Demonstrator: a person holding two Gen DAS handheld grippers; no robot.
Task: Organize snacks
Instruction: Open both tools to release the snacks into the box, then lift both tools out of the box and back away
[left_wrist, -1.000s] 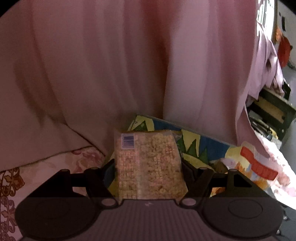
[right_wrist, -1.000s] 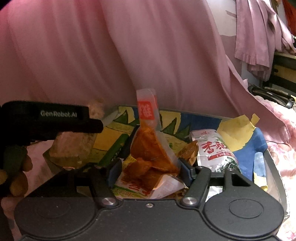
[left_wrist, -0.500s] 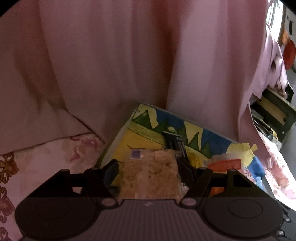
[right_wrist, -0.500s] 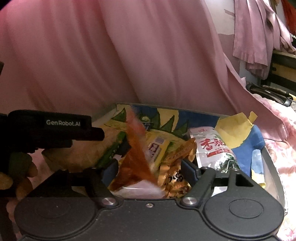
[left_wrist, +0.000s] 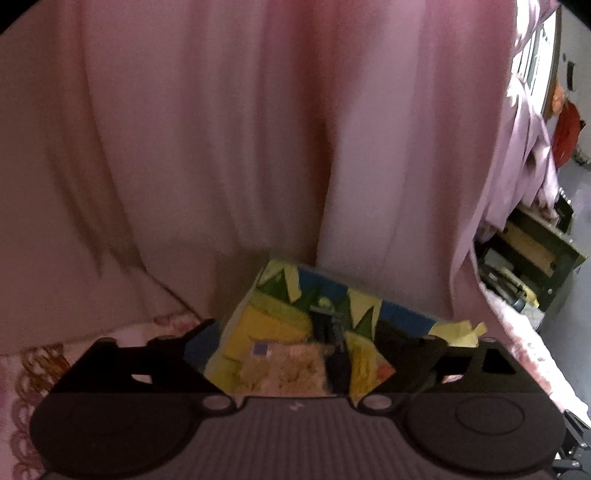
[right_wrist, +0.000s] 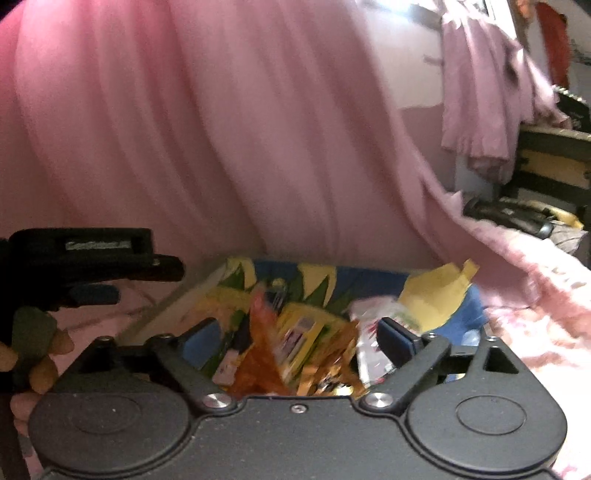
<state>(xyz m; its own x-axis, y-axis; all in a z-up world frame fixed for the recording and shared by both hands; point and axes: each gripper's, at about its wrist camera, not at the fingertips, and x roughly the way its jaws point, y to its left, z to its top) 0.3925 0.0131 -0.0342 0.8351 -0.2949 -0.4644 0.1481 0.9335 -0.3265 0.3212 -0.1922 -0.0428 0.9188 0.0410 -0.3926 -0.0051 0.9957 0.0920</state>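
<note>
Dim, pink-tinted light, with heavy blur in both my wrist views.
My left view is darkest; daylight enters at two o'clock. Motion smears the snack packets (right_wrist: 295, 347) and pink curtain (right_wrist: 258, 129); fisheye corners go black.

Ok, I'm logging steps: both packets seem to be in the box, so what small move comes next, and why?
Probably lift both grippers back out of the box. The left gripper stands wide open above the beige grain packet, the right gripper open around the orange packet; both packets seem to lie loose inside, so nothing is left to hold.
</note>
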